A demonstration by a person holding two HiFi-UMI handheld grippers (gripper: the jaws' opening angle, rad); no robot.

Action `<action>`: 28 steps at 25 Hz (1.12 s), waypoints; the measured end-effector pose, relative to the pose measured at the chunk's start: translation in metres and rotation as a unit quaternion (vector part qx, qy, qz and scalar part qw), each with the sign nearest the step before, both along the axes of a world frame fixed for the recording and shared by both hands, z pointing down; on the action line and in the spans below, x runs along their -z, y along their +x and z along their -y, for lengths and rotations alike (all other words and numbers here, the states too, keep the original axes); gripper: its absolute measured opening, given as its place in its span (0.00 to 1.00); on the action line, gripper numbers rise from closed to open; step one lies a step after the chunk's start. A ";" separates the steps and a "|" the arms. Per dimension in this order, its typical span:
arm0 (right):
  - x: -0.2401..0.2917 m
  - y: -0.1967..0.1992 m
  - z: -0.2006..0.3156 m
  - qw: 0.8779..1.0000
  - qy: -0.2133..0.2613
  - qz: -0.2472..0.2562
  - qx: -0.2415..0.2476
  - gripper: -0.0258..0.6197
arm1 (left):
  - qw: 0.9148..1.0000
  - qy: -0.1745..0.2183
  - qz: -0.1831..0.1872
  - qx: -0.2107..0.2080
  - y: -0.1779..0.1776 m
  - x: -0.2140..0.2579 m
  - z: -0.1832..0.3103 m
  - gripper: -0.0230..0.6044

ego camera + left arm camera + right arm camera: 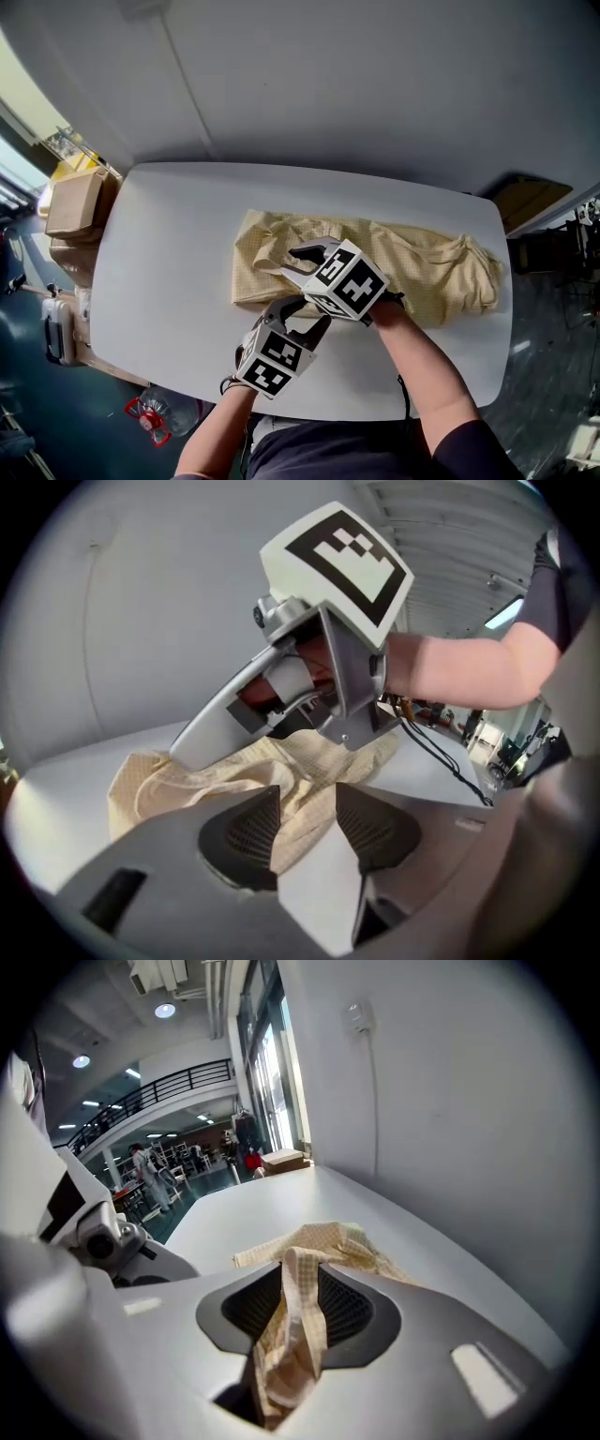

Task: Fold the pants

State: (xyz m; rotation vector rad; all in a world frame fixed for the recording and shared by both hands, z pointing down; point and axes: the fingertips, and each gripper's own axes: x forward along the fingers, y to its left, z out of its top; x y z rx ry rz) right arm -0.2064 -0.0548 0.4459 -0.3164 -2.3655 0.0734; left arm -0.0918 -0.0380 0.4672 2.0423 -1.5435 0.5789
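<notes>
Pants (422, 267): cream, fine check, lying on the white table (178, 234). Their long axis runs left to right across the head view. They form a narrow band (legs look laid together, cannot confirm). The left end is squared off and the right end is bunched near the table's right edge.

Right gripper (298, 262): over the band's left part. Its own view shows the jaws apart, with a raised ridge of cloth standing loose between the pads, not pressed.

Left gripper (302, 314): at the near long edge, just beside the right one. Jaws apart; the hem lies in the gap, pads off it.

Judgement: the next fold likely goes along the long axis, left end over to right. Both tools already sit at the left end. The left gripper is nearer the near corner, the right nearer the far one.
</notes>
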 end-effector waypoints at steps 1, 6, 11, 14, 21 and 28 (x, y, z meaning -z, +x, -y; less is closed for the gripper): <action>-0.005 -0.007 -0.006 1.000 -0.001 -0.010 0.011 0.22 | 1.000 -0.005 0.007 0.004 -0.007 -0.002 -0.002 0.34; -0.047 -0.028 -0.008 0.992 0.085 -0.085 0.027 0.34 | 1.000 -0.028 0.000 -0.014 -0.012 -0.011 -0.012 0.32; -0.041 -0.027 0.023 0.992 0.111 -0.048 -0.046 0.06 | 1.000 -0.007 -0.019 -0.010 -0.018 0.002 -0.004 0.29; -0.032 -0.015 0.046 0.993 0.037 -0.034 -0.107 0.06 | 1.000 0.002 -0.019 -0.009 -0.024 0.006 0.009 0.28; -0.033 0.028 0.119 0.948 -0.157 -0.051 -0.272 0.06 | 0.998 -0.015 -0.007 -0.064 -0.008 -0.003 0.039 0.29; -0.057 0.052 0.142 0.958 -0.087 -0.079 -0.263 0.15 | 0.991 -0.087 -0.044 -0.091 0.012 -0.042 0.044 0.20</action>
